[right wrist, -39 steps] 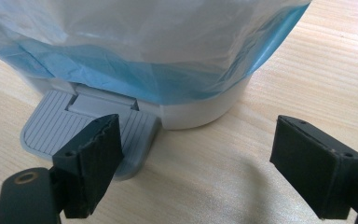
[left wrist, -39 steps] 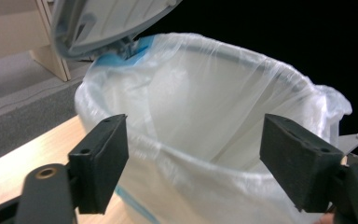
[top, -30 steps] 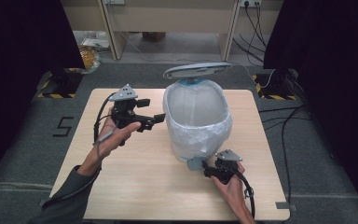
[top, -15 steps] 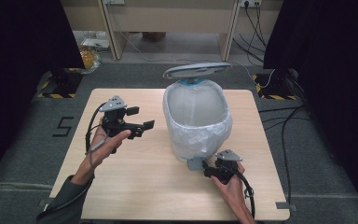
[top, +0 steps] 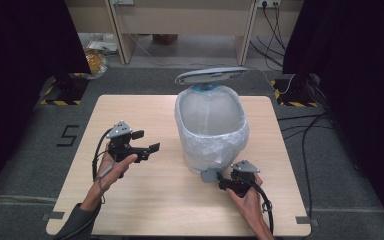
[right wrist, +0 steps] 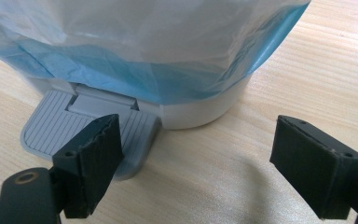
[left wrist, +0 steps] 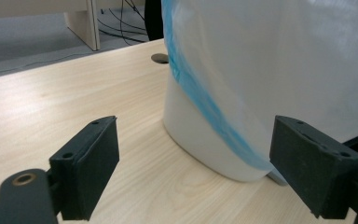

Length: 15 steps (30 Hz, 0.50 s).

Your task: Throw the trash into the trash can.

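Note:
A white pedal bin (top: 211,131) with a clear-and-blue plastic liner (top: 215,142) stands mid-table, its grey lid (top: 211,76) raised. My left gripper (top: 146,141) hovers open to the bin's left, pointing at it; in the left gripper view the bin's base (left wrist: 205,144) and liner (left wrist: 270,70) lie between and beyond my left gripper (left wrist: 196,172), with nothing gripped. My right gripper (top: 223,181) is open at the bin's foot by the grey ribbed pedal (top: 209,175). In the right gripper view one jaw of my right gripper (right wrist: 214,168) overlaps the front corner of the pedal (right wrist: 84,123).
The light wooden table (top: 145,210) has bare room at the left and along the near edge. A cable hole (left wrist: 159,58) sits in the tabletop behind the bin. Cables and desk legs lie on the floor beyond the table.
My left gripper has sunk and drawn back toward the near-left of the table, still open. The right gripper, the bin and the raised lid have kept still.

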Tool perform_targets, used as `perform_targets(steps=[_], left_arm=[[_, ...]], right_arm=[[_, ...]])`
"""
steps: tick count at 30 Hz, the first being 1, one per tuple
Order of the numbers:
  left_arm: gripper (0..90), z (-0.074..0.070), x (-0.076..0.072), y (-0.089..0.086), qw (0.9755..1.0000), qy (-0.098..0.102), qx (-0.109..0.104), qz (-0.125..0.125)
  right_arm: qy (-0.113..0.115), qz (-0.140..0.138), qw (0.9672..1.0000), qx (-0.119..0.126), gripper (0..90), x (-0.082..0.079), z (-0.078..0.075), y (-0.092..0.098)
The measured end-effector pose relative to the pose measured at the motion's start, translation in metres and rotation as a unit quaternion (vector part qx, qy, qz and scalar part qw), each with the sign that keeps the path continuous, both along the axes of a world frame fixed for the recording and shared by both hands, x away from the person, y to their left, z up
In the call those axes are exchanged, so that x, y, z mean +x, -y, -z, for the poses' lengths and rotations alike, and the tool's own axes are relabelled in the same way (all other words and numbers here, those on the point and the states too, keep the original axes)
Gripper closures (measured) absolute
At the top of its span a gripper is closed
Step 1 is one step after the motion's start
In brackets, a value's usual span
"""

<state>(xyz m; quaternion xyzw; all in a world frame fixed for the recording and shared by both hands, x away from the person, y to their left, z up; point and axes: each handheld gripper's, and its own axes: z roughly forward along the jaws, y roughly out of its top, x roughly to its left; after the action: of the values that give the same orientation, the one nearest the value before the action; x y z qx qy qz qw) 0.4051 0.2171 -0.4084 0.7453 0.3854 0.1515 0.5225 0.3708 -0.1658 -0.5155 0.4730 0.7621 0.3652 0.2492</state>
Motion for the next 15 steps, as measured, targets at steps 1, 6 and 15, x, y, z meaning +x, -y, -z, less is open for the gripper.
perform_targets(steps=[1,6,15], left_arm=[[15.3,0.004,-0.001,0.000,1.0000,0.000,0.002,0.000],[15.2,0.020,-0.005,-0.004,1.0000,-0.003,0.000,-0.005],[15.2,0.046,-0.011,-0.006,0.9996,-0.010,0.021,-0.019]], right_arm=[[-0.001,0.001,1.0000,0.001,16.3,0.000,0.000,0.000],[0.000,0.001,1.0000,0.000,16.3,0.000,0.000,0.000],[0.002,-0.001,1.0000,-0.002,16.3,0.000,0.000,0.000]])
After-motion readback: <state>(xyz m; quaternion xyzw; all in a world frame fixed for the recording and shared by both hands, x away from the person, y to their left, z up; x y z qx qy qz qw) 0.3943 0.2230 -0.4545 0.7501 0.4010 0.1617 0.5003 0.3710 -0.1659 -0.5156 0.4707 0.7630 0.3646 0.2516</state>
